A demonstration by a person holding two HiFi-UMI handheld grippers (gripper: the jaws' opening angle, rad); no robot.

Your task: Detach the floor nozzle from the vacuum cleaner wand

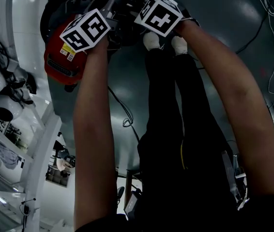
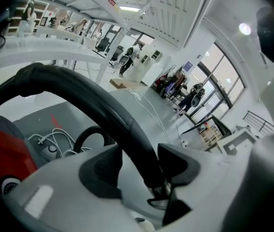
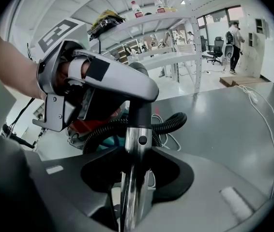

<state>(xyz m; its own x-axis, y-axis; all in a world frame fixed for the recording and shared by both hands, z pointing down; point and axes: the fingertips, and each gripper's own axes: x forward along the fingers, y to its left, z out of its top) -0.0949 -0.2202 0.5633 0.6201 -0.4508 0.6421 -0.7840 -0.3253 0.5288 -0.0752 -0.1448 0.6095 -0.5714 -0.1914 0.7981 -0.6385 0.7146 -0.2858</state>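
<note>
Your right gripper (image 3: 136, 170) pinches the smooth chrome wand (image 3: 138, 139); your left gripper (image 2: 137, 168) stands spread, seemingly loose, around its curved black handle (image 2: 74, 88). Beyond lie a ribbed hose (image 3: 173, 121), the red vacuum body (image 1: 59, 57), glossy grey floor (image 3: 234, 124) and white metal shelving (image 3: 175, 21).

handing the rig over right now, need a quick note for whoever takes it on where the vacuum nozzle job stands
Left gripper: jaws apart around the black curved handle tube, not clamping it.
Right gripper: shut on the shiny steel wand, just below its black collar.
Red vacuum cleaner body: beside the left gripper in the head view; black ribbed hose runs behind the wand.
Done: wand held firm.
Floor nozzle: in no view, so I cannot tell whether it is off.
Left: check the wand's lower end and probably pull the nozzle off.
</note>
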